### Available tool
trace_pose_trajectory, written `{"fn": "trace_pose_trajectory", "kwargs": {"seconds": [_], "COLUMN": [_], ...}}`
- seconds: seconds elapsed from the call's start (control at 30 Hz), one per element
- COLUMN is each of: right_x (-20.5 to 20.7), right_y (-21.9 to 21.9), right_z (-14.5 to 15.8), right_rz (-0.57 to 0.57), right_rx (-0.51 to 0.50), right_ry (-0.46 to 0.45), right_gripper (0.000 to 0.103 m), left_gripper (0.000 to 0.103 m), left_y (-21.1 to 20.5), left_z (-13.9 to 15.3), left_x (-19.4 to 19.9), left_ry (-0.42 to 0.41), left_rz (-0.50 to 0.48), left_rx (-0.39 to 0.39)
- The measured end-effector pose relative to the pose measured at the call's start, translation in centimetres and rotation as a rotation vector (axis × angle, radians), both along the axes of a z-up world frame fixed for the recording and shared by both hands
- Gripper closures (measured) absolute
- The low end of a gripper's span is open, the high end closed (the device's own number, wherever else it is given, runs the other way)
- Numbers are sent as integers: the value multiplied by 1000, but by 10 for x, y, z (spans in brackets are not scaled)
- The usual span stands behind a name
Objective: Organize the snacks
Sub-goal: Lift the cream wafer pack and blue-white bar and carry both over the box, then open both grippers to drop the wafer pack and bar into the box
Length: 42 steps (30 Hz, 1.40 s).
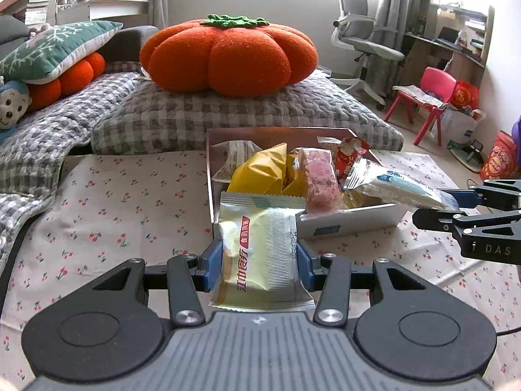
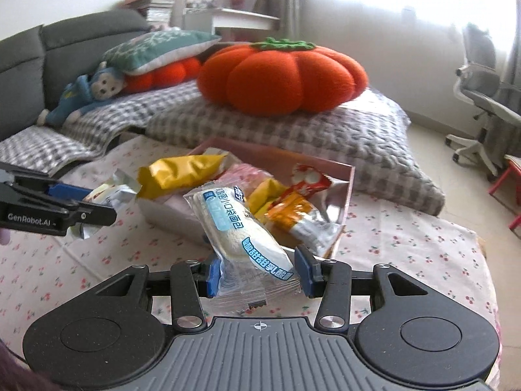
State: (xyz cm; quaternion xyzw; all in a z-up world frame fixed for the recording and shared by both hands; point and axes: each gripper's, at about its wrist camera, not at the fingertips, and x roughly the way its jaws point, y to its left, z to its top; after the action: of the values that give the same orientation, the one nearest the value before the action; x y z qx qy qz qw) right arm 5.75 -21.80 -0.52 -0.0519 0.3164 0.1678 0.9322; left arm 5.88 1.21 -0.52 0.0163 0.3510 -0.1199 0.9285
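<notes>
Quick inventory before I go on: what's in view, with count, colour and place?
Box: 1, pink, on the cherry-print cloth.
Yellow packets: at least 2, in the box.
Pink packet: 1, in the box.
Red-white packet: 1, in the box.
Pumpkin cushion: 1, orange, on the grey checked blanket.
Office chair: 1, grey, behind.
Child's chair: 1, red, on the floor.
Left hand-held gripper: holds a pale yellow-green packet.
Right hand-held gripper: holds a clear blue-printed bread packet.
</notes>
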Motion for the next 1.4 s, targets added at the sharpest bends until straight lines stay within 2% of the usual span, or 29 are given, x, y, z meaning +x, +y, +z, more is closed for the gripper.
{"fn": "trace_pose_trajectory", "kwargs": {"seconds": [0.4,0.6,0.97,1.23,1.37,1.4], "right_x": [43,68,94,101,100,99], "right_y": [-3,0,-1,-1,-2,-2], "right_z": [-8,-16,-22,-24,-20,-19], "right_rz": [-150,-213,-278,-295,-281,-277], "right_rx": [22,51,184,254,310,313], "right_ry": [43,65,102,97,71,63], "right_gripper": [59,58,58,58,53,45], "left_gripper": [60,59,60,59,55,55], "left_y": [-13,-10,-8,-11,-16,-17], "left_z": [-10,-15,-29,-31,-30,-29], "left_x": [48,67,88,90,91,90], "left_ry": [39,47,44,21,10,8], "left_rz": [63,101,143,135,133,130], "left_rx": [-58,-111,-172,-195,-183,-177]}}
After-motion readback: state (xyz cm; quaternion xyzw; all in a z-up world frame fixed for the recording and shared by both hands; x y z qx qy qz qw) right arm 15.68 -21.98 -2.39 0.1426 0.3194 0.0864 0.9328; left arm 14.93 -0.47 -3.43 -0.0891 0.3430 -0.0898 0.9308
